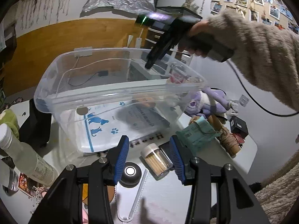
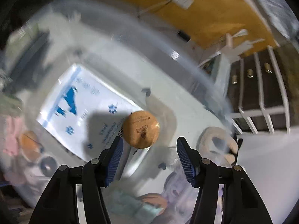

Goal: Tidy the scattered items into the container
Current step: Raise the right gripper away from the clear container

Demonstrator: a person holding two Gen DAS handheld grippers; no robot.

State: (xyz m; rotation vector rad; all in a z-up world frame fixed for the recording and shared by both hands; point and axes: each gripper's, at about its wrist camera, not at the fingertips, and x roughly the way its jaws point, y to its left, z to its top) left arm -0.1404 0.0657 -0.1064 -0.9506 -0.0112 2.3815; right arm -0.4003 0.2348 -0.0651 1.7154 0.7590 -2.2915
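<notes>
A clear plastic container stands mid-table with a white bag printed with blue cats on its floor. In the right wrist view, which is blurred, a round brown disc lies on that bag inside the container. My right gripper hangs open above it with nothing between its pads. The left wrist view shows the same gripper over the container's far rim, held by a hand in a beige sleeve. My left gripper is open, low over the table. A toothpick jar lies under the gap, not pinched.
Right of the container lie a purple plush toy, a green pouch, a twine spool and a small black box. A clear bottle lies at the left. A black round bell and a white plastic tool sit under my left fingers.
</notes>
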